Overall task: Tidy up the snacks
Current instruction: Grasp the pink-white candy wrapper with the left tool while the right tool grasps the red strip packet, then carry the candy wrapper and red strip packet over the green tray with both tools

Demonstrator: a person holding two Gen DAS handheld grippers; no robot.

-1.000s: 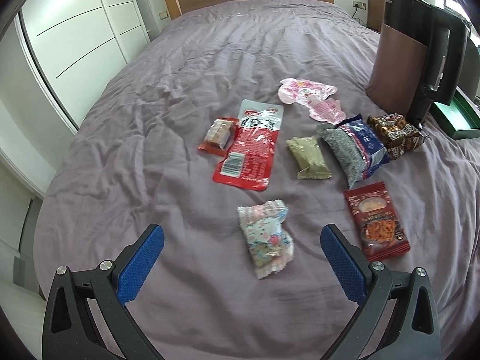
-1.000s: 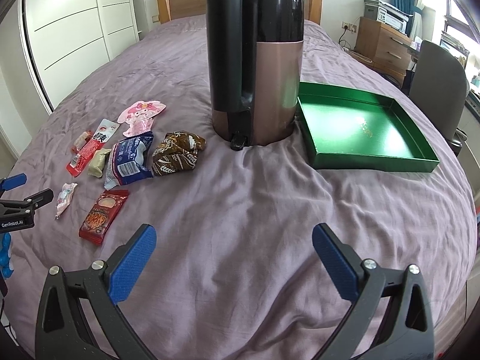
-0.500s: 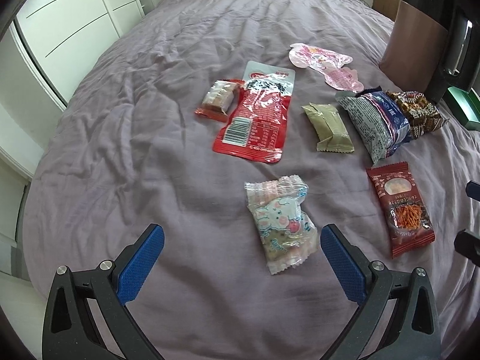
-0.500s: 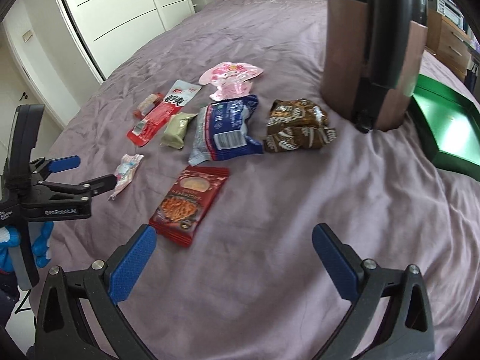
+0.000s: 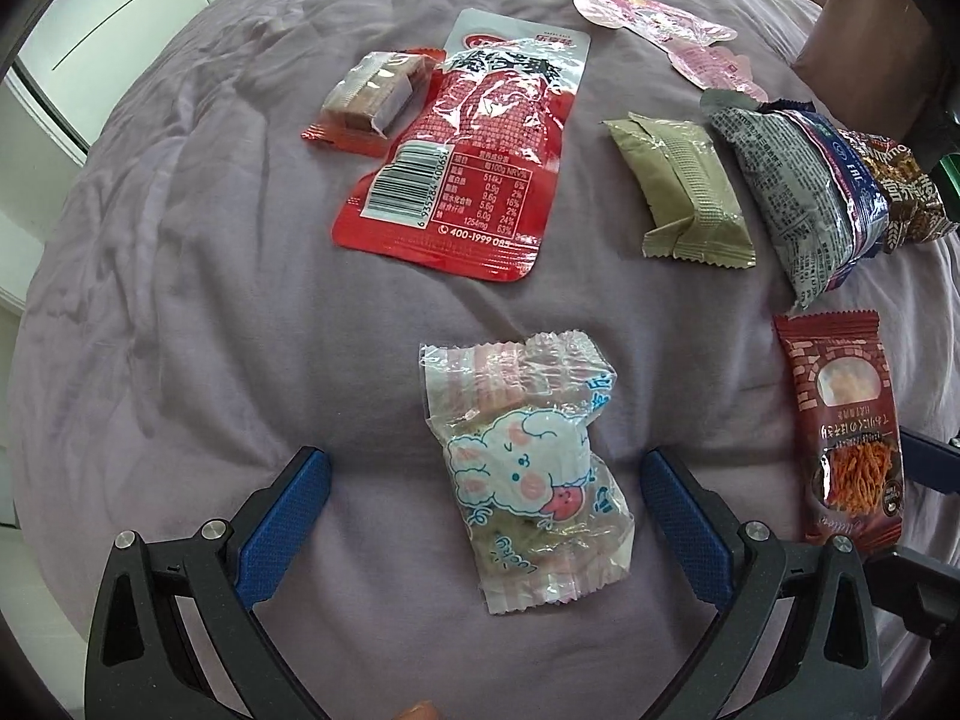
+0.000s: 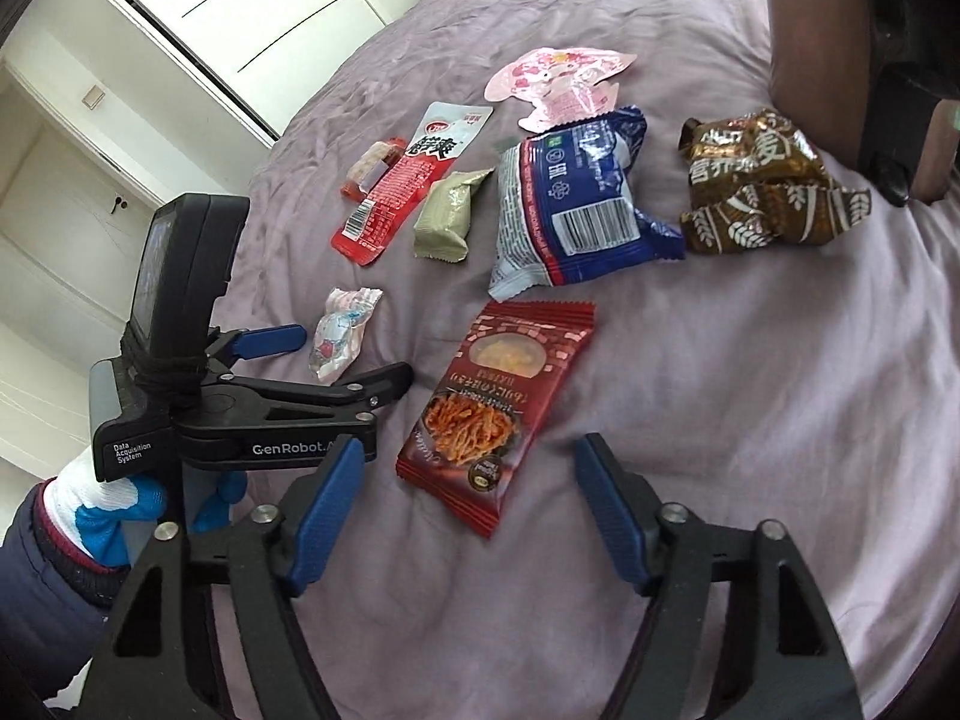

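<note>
Snack packs lie on a purple bedspread (image 5: 180, 312). My left gripper (image 5: 486, 480) is open, its blue fingers on either side of a clear pink bunny-print pack (image 5: 528, 468), which also shows in the right wrist view (image 6: 343, 341). My right gripper (image 6: 468, 474) is open, its fingers astride the near end of a dark red noodle-snack pack (image 6: 498, 408), also in the left wrist view (image 5: 846, 426). Farther off lie a red pouch (image 5: 468, 150), a small brown bar pack (image 5: 372, 96), an olive pack (image 5: 684, 192), a blue-grey bag (image 5: 804, 180), a brown bag (image 6: 762, 186) and pink packs (image 6: 558, 81).
A tall brown and black appliance (image 6: 852, 30) stands on the bed behind the brown bag. White wardrobe doors (image 6: 252, 18) line the left side of the room. The left gripper's body and gloved hand (image 6: 120, 498) sit close to my right gripper's left finger.
Both grippers have moved forward and down toward the snacks. The left one now straddles the bunny-print pack and the right one straddles the dark red pack. The green tray has left the right view.
</note>
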